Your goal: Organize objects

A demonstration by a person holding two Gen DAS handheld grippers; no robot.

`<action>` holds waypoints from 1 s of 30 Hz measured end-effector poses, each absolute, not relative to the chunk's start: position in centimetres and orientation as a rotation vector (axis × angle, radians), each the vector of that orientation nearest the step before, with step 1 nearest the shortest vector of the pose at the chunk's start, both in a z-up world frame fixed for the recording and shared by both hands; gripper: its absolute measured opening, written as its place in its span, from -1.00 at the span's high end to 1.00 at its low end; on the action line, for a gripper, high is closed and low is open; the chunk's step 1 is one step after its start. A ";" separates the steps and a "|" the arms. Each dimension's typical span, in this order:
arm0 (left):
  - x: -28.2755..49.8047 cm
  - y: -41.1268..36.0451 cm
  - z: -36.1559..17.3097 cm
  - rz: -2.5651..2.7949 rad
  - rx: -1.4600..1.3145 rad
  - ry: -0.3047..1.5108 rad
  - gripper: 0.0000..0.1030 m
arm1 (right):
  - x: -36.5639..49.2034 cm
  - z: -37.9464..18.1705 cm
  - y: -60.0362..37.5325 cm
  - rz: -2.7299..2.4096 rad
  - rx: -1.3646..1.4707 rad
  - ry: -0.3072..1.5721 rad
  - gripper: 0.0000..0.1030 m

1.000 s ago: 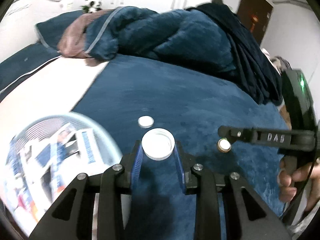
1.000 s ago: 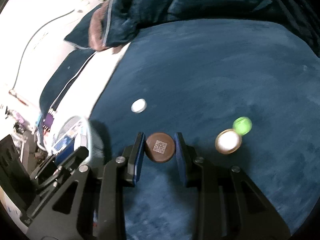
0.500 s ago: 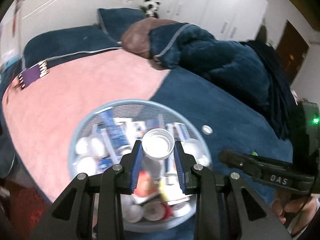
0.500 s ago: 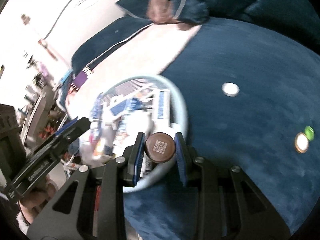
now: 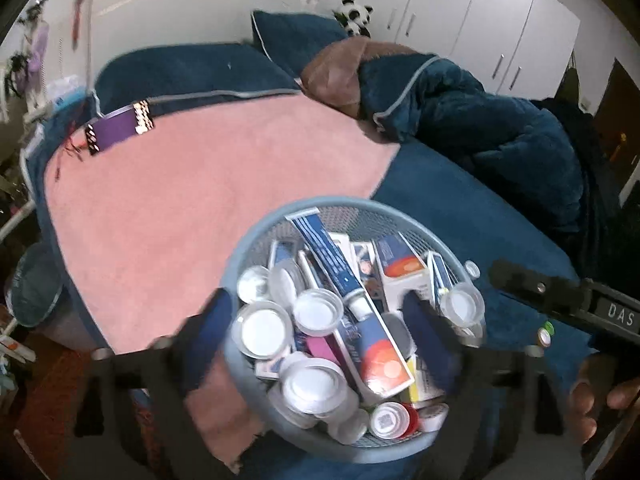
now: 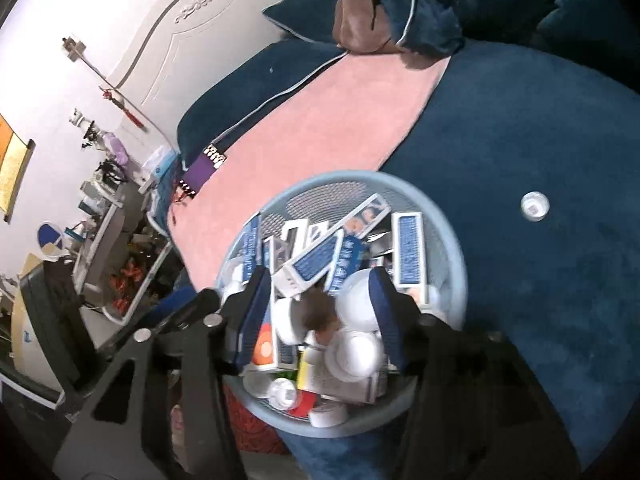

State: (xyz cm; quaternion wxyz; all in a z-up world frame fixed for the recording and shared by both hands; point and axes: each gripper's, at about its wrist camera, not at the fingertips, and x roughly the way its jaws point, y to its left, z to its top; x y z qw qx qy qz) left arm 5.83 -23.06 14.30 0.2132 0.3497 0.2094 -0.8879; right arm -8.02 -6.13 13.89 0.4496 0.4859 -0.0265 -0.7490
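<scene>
A round blue mesh basket (image 5: 256,240) holds several tubes, boxes and white-capped bottles. My left gripper (image 5: 320,332) hangs over it with its jaws opening wide, and nothing is gripped between the blurred fingers (image 5: 212,320). White-capped bottles (image 5: 318,312) lie loose below. In the right wrist view the same basket (image 6: 456,248) sits under my right gripper (image 6: 320,310), whose jaws are also opening. A blurred brown-lidded jar (image 6: 316,318) is between its pads, free of them.
The basket stands at the bed's near edge, where a pink blanket (image 5: 200,200) meets a dark blue one (image 6: 540,120). On the blue blanket lie a small white lid (image 6: 535,206) and two small jars (image 5: 544,334). A heaped blue quilt (image 5: 480,120) lies behind.
Both grippers swung from over the blue blanket to above the basket. The left jaws opened and let go of the white-capped bottle. The right jaws opened off the brown-lidded jar.
</scene>
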 end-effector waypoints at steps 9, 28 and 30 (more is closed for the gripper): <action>7.0 -22.4 14.4 -2.402 1.001 0.480 -0.99 | -6.1 14.0 -4.7 -2.064 1.121 0.191 -0.90; 7.0 -19.9 14.5 -2.431 1.039 0.395 -0.99 | -5.9 12.7 -0.8 -2.143 1.158 0.230 -1.00; 6.9 -19.5 14.6 -2.438 1.042 0.390 -0.99 | -6.0 12.5 -0.2 -2.152 1.165 0.226 -1.00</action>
